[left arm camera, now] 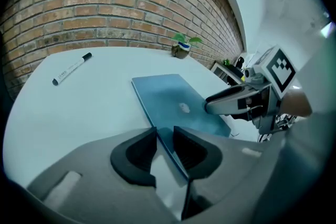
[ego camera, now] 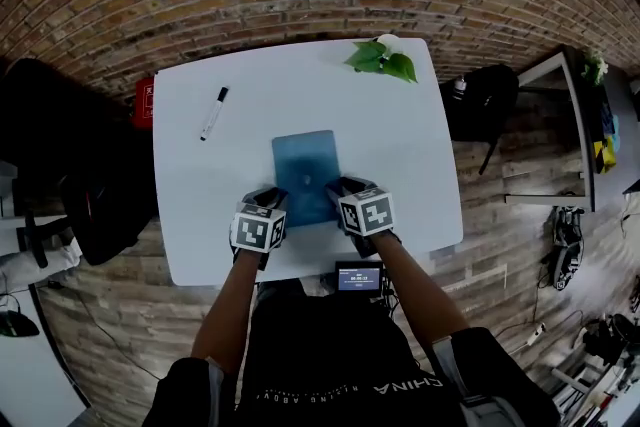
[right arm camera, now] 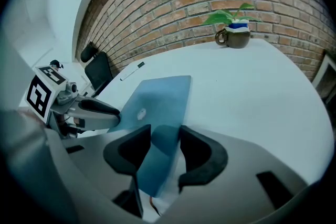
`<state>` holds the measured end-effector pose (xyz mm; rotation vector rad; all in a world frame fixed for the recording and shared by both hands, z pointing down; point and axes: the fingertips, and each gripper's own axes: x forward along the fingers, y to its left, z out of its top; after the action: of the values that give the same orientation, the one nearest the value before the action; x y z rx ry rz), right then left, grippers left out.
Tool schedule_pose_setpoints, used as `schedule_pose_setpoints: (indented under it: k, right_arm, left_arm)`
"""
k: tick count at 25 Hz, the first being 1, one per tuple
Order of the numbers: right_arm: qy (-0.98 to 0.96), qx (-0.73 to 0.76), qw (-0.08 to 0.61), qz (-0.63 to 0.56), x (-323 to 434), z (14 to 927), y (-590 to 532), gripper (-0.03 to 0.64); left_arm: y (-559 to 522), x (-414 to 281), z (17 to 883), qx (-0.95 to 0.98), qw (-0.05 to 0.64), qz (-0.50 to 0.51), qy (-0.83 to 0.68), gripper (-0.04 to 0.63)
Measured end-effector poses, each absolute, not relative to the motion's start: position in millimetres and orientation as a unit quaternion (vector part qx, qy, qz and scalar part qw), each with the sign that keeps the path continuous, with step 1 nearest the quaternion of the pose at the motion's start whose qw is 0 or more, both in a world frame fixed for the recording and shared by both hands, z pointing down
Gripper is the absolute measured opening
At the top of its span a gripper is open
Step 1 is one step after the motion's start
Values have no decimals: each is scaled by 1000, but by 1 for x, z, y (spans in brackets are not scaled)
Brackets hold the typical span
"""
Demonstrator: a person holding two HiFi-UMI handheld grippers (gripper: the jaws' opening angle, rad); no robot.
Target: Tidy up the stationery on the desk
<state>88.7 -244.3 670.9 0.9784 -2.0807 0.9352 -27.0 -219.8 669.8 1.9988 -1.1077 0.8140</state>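
Observation:
A thin blue slab like a closed laptop (ego camera: 305, 173), with a pale logo on its lid, lies mid-desk. My left gripper (ego camera: 273, 200) stands at its near left corner. In the left gripper view the slab's left edge (left arm camera: 157, 118) runs between the jaws (left arm camera: 164, 147) with white desk showing beside it, so they are open. My right gripper (ego camera: 341, 188) stands at the near right corner. In the right gripper view its jaws (right arm camera: 165, 149) are wide open around the blue lid (right arm camera: 157, 97). A black-capped white marker (ego camera: 214, 113) lies at the far left.
A potted plant in a mug (ego camera: 383, 57) stands at the far right of the white desk (ego camera: 410, 155). A small screen device (ego camera: 358, 277) sits at the near edge. A black chair (ego camera: 60, 165) stands left of the desk, a brick wall behind it.

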Motion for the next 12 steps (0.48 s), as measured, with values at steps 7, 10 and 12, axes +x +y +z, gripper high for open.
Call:
schedule_pose_setpoints:
  k: [7,10,12]
  right_arm:
    - [-782,404,302,365,89,676,-245,168]
    - [-781,405,295,371,89,676,-244,149]
    - [-780,405,292,377,90,675,-245,136]
  left_arm:
    - [-220,-26,671,773,354,312,-424,101]
    - [-220,-25,671,776,349,314,-422,101]
    - [-220,-25,671,776,349,311,-423,101]
